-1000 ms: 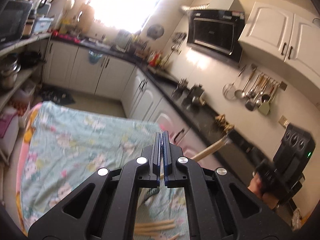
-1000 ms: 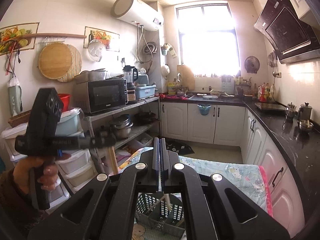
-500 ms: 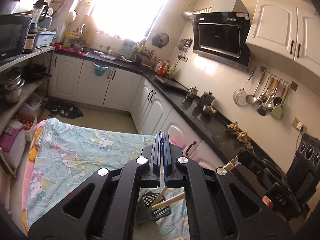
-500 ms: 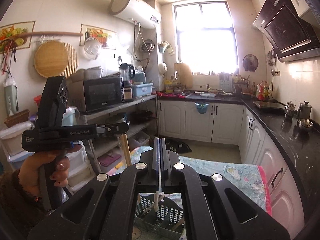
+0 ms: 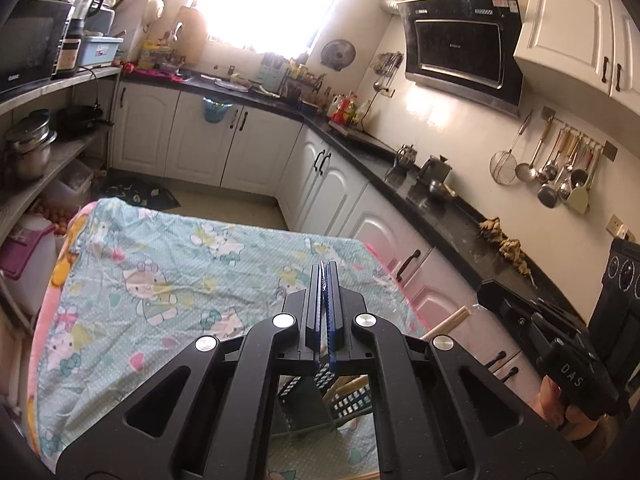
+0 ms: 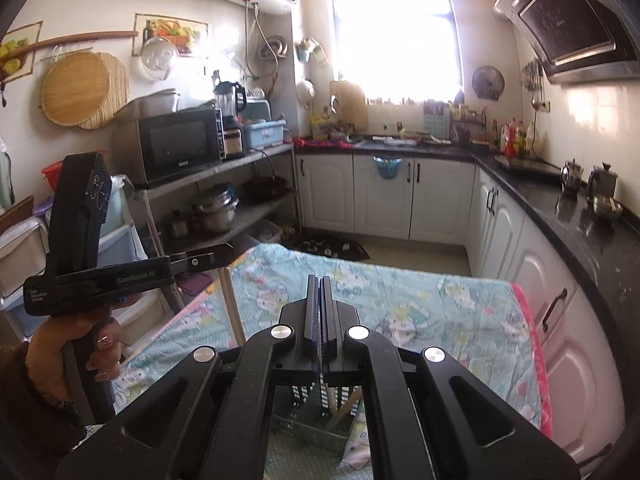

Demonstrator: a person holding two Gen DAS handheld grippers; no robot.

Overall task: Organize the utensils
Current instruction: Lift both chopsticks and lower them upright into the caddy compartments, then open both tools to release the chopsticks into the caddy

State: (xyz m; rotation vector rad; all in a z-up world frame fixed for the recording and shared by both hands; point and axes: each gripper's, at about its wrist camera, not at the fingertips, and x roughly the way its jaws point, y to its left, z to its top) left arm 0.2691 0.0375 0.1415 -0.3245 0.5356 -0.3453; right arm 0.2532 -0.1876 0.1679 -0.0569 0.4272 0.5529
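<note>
The left gripper (image 5: 325, 276) has its two jaws pressed together. In the right wrist view a thin wooden stick (image 6: 233, 304) hangs down from its tip (image 6: 226, 254), so it is clamped on that stick, above the left edge of the table. The right gripper (image 6: 319, 288) also has its jaws closed, with a thin pale sliver pinched between the pads, too small to name. Seen from the left wrist, a wooden handle end (image 5: 448, 322) pokes out by the right gripper body (image 5: 560, 344). On the cartoon-print tablecloth (image 5: 160, 280) stands a dark slotted utensil basket (image 6: 320, 420), just below both grippers, with wooden utensils (image 5: 346, 386) leaning inside it.
</note>
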